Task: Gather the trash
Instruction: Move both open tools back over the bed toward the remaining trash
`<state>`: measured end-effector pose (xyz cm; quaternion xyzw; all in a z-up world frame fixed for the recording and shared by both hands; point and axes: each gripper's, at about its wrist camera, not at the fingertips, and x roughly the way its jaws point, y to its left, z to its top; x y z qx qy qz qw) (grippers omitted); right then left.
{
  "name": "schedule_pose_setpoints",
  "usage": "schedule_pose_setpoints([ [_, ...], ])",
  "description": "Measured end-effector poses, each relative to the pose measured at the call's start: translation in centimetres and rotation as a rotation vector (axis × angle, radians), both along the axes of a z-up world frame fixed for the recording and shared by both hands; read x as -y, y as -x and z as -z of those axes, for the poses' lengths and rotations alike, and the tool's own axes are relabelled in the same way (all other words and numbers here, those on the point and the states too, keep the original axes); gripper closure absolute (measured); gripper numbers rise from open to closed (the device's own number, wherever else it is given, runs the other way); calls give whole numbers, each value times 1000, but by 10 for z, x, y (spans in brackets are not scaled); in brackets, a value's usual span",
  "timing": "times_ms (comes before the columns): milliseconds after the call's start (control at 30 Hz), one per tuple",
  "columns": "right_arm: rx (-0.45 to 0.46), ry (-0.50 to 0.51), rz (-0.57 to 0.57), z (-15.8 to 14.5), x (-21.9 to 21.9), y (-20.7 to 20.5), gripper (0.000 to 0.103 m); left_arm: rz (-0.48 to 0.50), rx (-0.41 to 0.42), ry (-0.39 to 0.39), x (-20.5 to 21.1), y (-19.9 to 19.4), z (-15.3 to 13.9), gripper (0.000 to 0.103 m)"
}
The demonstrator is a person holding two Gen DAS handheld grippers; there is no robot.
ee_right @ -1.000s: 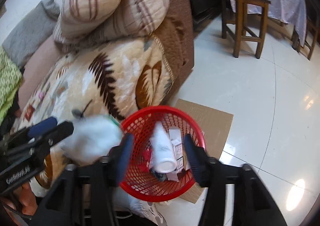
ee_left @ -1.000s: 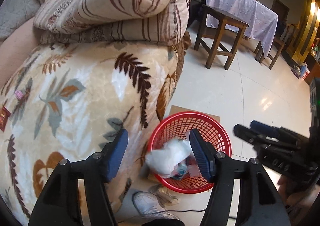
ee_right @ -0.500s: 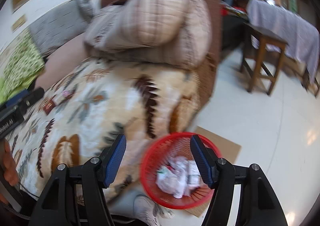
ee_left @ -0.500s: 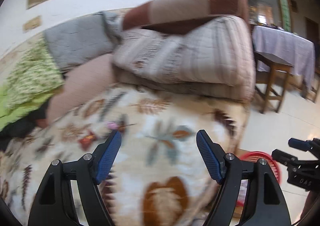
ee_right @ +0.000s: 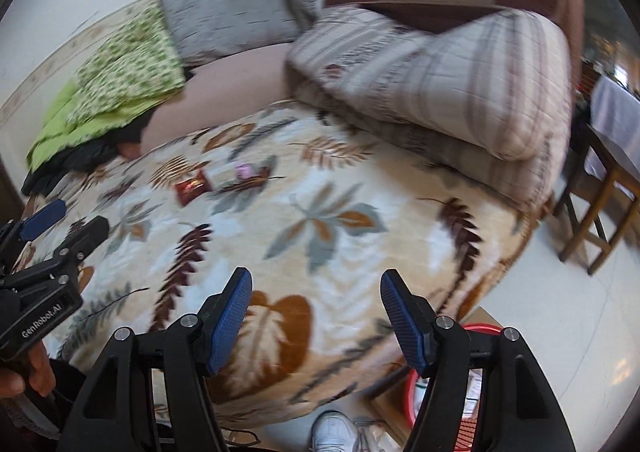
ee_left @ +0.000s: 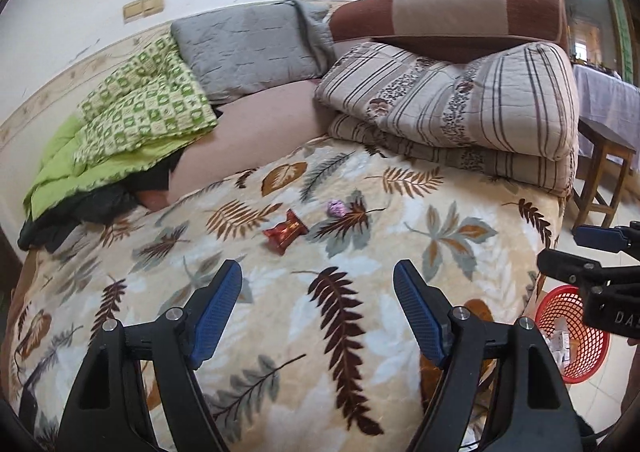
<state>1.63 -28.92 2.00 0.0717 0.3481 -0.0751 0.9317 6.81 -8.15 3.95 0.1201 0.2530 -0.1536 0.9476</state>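
A: Where is the trash?

B: A red wrapper (ee_left: pixel 285 232) lies on the leaf-patterned blanket (ee_left: pixel 400 219) of the bed, and a small purple crumpled piece (ee_left: pixel 337 207) sits just beside it, at about two o'clock from it. In the right wrist view, which is blurred, the wrapper (ee_right: pixel 191 185) and the purple piece (ee_right: pixel 244 171) show toward eleven o'clock of the frame.

A: And the basket?

B: The red basket (ee_left: pixel 588 332) stands on the floor off the bed's edge, at four o'clock in the left view, with pale rubbish inside.

A: The tools?

B: The left tool (ee_left: pixel 318 308) hangs over the blanket with its jaws spread wide and nothing between the blue pads; they have just been opening. The right tool (ee_right: pixel 316 312) is the same: jaws apart, empty, just opened wider. Both trash pieces lie well beyond the fingertips.

A: Around them?

B: A folded striped quilt (ee_left: pixel 460 111) at one o'clock, a green checked cover (ee_left: pixel 140 111) at ten o'clock.
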Motion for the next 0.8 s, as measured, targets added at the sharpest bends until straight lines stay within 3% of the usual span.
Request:
schedule_pose_setpoints([
  [533, -2, 34, -79, -15, -43, -11, 32, -29, -25, 40, -28, 6, -3, 26],
  [800, -33, 11, -95, -10, -47, -32, 32, -37, -94, 70, -33, -20, 10, 26],
])
